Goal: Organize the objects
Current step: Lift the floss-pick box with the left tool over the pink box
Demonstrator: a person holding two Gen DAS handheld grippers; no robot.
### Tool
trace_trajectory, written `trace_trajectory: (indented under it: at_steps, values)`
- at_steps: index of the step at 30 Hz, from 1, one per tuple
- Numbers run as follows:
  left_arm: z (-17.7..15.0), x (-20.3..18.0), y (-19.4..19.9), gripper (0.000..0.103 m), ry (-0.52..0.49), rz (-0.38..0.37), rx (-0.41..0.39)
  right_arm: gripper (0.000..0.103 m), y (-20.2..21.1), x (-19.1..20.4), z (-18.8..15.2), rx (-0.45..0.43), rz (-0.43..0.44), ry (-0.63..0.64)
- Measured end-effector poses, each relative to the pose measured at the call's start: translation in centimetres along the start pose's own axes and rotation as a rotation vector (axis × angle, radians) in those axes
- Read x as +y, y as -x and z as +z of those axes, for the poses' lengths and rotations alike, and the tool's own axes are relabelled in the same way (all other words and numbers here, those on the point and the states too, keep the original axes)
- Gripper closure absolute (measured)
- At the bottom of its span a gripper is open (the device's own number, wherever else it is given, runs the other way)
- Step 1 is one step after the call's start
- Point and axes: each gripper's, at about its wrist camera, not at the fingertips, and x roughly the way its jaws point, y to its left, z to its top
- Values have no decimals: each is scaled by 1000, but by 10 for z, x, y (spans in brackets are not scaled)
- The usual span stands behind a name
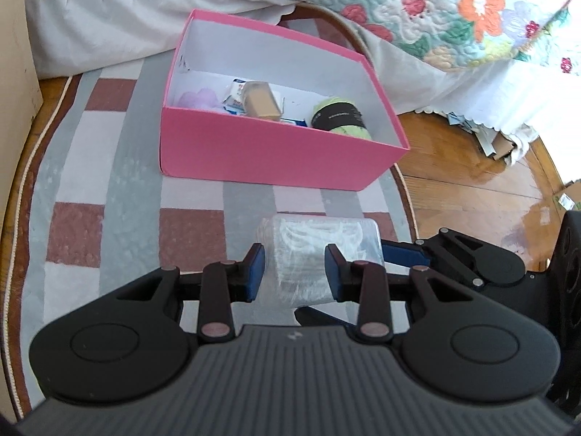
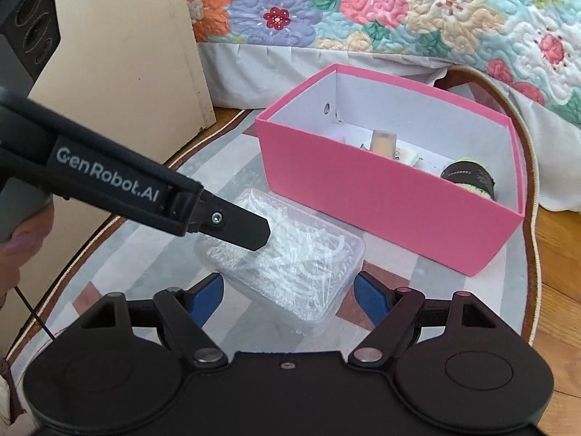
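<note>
- The left gripper (image 1: 294, 272) is clamped across the short way of a clear plastic container (image 1: 319, 258), its blue pads pressed on both side walls. The walls are smooth and glossy, so the likeliest failure is the container sliding out forward.
- The right gripper (image 2: 288, 296) spans the long way of the same container, a blue pad at each end. In its own view the pads look to be touching the ends, so I judge it to be holding too; a light hold here would leave the load to the left grip alone.
- With two grips on one rigid container, the hands drifting apart or twisting against each other could wrench it free or pop the lid, spilling the white plastic pieces (image 2: 290, 254) inside.
- The container sits above the checked rug (image 1: 109, 181), just short of the pink box (image 1: 276, 160). Its near wall stands in the path; carried too low, the container would clip it and shove the box.
- Inside, a tan bottle (image 1: 262, 103) and a black-banded green roll (image 1: 339, 118) take up floor space, so landing on them could leave the container tilted.
</note>
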Motion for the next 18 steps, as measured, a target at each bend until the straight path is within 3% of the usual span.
trace_trajectory:
  at_steps: [10,18]
  values:
    - [15,-11,19,70,-19,-27,-29,20,21,0,13,-28,-22,5]
    - [74,-41,34,70,-163,-45,-79,20,45,-18,54,-125,-83,17]
